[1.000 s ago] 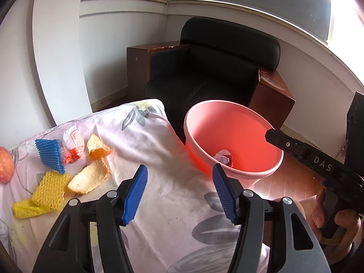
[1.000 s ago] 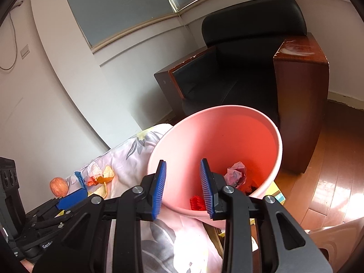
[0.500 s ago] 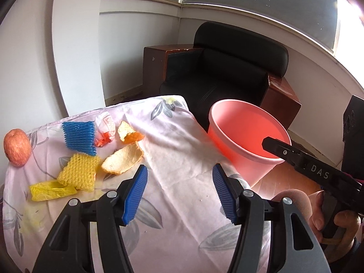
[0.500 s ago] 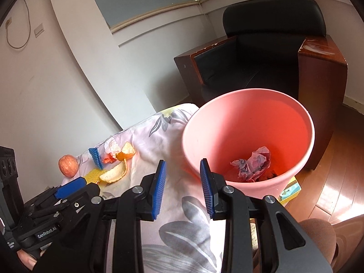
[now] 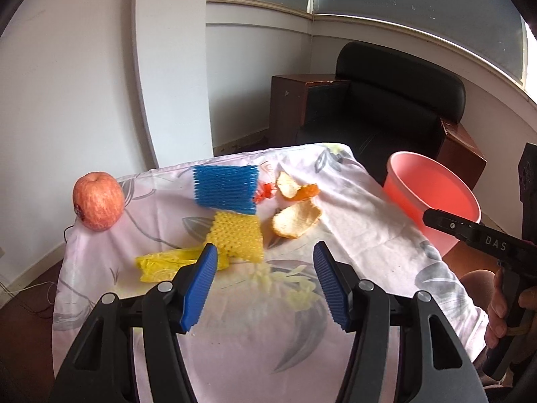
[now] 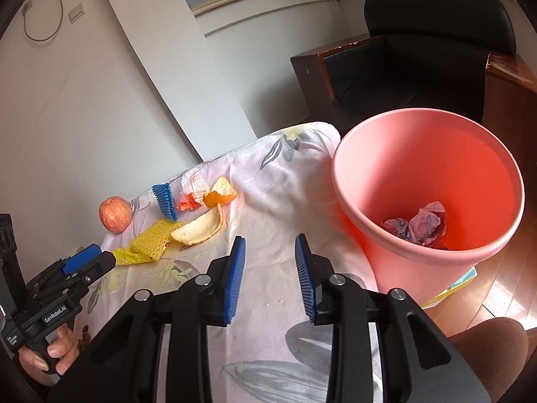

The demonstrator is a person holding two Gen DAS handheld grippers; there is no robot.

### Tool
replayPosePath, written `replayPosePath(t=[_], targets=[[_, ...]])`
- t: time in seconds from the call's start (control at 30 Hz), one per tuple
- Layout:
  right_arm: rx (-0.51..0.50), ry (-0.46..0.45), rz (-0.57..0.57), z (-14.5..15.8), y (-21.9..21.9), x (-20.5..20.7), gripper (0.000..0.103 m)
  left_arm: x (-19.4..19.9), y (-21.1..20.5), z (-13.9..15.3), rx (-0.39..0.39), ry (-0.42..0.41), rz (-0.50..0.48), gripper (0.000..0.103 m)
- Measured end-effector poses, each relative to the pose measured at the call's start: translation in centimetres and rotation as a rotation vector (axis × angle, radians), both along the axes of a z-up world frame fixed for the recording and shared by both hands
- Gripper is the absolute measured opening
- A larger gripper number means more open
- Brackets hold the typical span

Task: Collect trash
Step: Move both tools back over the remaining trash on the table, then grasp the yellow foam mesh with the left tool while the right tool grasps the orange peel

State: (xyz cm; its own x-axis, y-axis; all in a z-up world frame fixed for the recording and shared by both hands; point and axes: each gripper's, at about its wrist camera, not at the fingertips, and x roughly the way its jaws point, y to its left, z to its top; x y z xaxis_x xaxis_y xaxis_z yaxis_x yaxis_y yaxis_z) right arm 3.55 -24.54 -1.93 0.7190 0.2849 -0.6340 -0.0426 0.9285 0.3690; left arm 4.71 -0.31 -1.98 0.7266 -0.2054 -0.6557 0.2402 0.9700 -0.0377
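Trash lies on the floral cloth [image 5: 255, 336]: a blue foam net [image 5: 225, 188], a yellow foam net [image 5: 239, 239], a yellow wrapper [image 5: 164, 263], orange peels [image 5: 295, 223] and a red-white wrapper [image 6: 193, 191]. My left gripper [image 5: 263, 285] is open and empty, just in front of the yellow net. My right gripper [image 6: 270, 277] is open and empty over the cloth, left of the pink bin [image 6: 433, 201], which holds crumpled paper [image 6: 418, 223]. The bin also shows in the left wrist view [image 5: 433, 198].
A red apple [image 5: 98, 200] sits at the cloth's far left corner. A black armchair [image 5: 386, 107] with wooden sides stands behind the table. White walls lie beyond. The bin stands off the table's right edge on wood floor [image 6: 496, 288].
My left gripper has swung left from the bin toward the trash pile. My right gripper has pulled back from the bin, showing more table. Both stay open.
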Motion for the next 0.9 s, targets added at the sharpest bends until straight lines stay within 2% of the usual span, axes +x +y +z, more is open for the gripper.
replayPosePath(t=[0.3,0.47,0.57,0.7,0.8,0.9], targets=[[-0.004,0.014,0.053,-0.5,2.0,0.8,0.031,4.4,2.6,-1.8,-0.063,0.048,0.059,0.058],[0.013,0.008,0.073,-0.2,2.7,1.3,0.031,6.9,3.2,-4.0,-0.092,0.119,0.086,0.057],[0.018,0.005,0.086,0.0,3.2,2.2,0.031,7.3,3.6,-4.8,-0.125,0.146,0.078,0.048],[0.029,0.005,0.111,0.2,4.3,3.9,0.031,7.0,4.0,-5.4,-0.160,0.163,0.044,0.016],[0.016,0.008,0.128,0.1,5.6,5.5,0.031,6.4,4.5,-5.2,-0.182,0.155,0.039,0.010],[-0.002,0.016,0.140,-0.2,6.8,7.2,0.031,5.7,5.2,-4.9,-0.213,0.142,0.040,0.009]])
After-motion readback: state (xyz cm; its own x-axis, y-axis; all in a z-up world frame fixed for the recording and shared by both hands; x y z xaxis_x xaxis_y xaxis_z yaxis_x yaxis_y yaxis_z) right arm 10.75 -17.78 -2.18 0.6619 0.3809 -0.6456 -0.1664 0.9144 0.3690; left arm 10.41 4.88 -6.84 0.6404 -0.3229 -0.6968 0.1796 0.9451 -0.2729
